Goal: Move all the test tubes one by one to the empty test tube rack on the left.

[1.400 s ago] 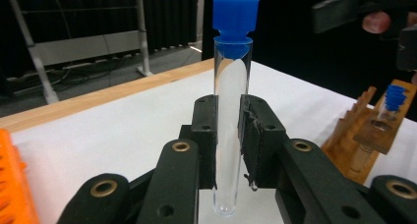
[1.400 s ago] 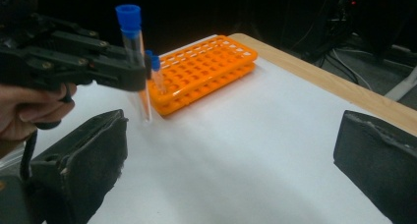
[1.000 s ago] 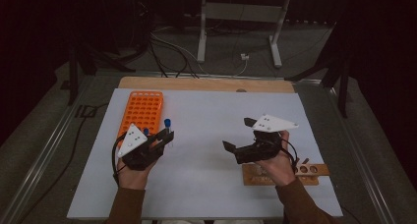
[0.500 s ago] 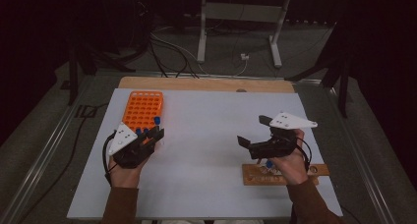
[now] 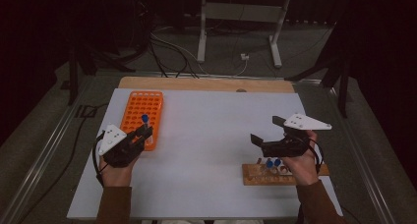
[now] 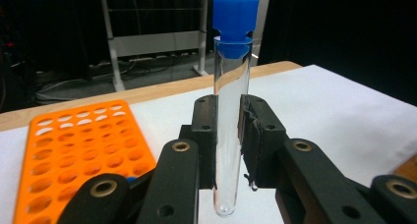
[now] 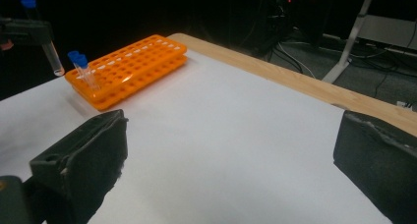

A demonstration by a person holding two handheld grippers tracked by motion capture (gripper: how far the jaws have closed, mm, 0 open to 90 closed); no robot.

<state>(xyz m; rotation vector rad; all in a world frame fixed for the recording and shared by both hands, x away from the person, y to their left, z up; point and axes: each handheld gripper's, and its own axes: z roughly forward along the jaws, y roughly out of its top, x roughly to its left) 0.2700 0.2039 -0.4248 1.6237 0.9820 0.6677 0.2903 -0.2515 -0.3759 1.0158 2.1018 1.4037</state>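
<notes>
Far left of the high view: left tool (image 5: 145,134) held in the person's left hand (image 5: 117,167), its two black jaws pinching a clear test tube (image 6: 230,130) with a blue cap (image 6: 235,17). In the left gripper view the tube stands upright between the pads, cap well above the jaws, rounded bottom hanging below them, white bench (image 5: 211,130) surface behind. In the high view that tube's blue cap sits right over the near right edge of the orange rack (image 5: 142,111), cannot tell whether the tube's bottom is in a hole or clear of the rack. The rack lies flat at the left rear of the bench, long side running away from the person; the right gripper view shows one more blue-capped tube (image 7: 81,67) standing in the rack's near corner, just beside the held tube hanging at the picture's top left. Middle of the bench is bare white sheet, with a wooden strip along the far edge. Right side: right tool (image 5: 268,133) held in the right hand (image 5: 301,160), jaws spread wide apart with nothing between them, pads at either edge of the right gripper view and pointing across the bench toward the rack. Just below that tool, near the front right of the bench, a wooden holder (image 5: 265,175) lies flat with two blue-capped tubes (image 5: 273,163) standing in it, close to the right hand's fingers.
</notes>
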